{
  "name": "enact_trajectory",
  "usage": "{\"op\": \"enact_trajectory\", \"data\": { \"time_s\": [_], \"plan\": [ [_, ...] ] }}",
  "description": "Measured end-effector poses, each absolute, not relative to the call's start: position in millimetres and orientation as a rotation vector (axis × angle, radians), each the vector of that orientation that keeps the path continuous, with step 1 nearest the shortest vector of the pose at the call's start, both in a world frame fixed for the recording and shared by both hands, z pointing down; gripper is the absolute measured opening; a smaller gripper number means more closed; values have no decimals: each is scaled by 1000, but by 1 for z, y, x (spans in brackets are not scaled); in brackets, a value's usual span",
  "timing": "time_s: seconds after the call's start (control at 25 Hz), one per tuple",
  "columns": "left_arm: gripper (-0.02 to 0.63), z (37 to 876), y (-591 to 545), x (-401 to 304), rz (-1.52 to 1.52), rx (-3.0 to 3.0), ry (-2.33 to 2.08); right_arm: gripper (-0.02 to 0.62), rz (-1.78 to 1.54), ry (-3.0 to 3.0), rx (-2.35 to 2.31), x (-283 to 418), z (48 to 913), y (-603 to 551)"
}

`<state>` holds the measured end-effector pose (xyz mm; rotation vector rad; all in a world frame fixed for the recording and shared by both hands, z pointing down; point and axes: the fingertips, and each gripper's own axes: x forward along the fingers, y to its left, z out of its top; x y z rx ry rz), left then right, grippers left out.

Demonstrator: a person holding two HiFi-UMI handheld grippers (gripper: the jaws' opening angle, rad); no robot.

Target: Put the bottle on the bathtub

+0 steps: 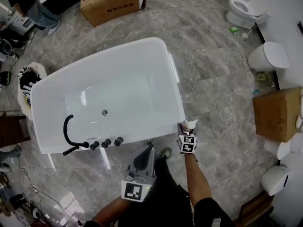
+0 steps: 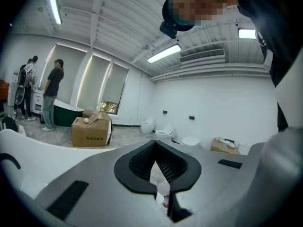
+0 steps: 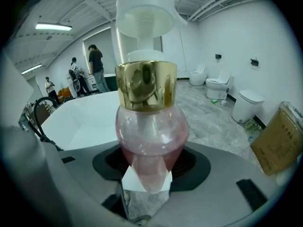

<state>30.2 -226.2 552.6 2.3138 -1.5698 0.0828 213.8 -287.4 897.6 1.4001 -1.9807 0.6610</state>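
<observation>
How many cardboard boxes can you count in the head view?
2. One cardboard box stands beyond the bathtub, at the top edge; the other stands at the right edge. More may lie out of frame.

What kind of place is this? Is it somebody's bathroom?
Probably not a home bathroom. It looks like a showroom or storeroom for bathroom things: a white bathtub stands alone on a big stone floor, several toilets stand to one side, and cardboard boxes sit about.
</observation>
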Motion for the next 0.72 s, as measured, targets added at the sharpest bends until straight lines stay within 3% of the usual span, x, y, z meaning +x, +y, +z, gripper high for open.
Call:
{"op": "enact_trajectory", "data": {
  "time_s": [0.72],
  "plan": [
    [14,567,-228,34,119,2285,-1554,232,652,-1946,1348,213,927,-274]
  ]
}}
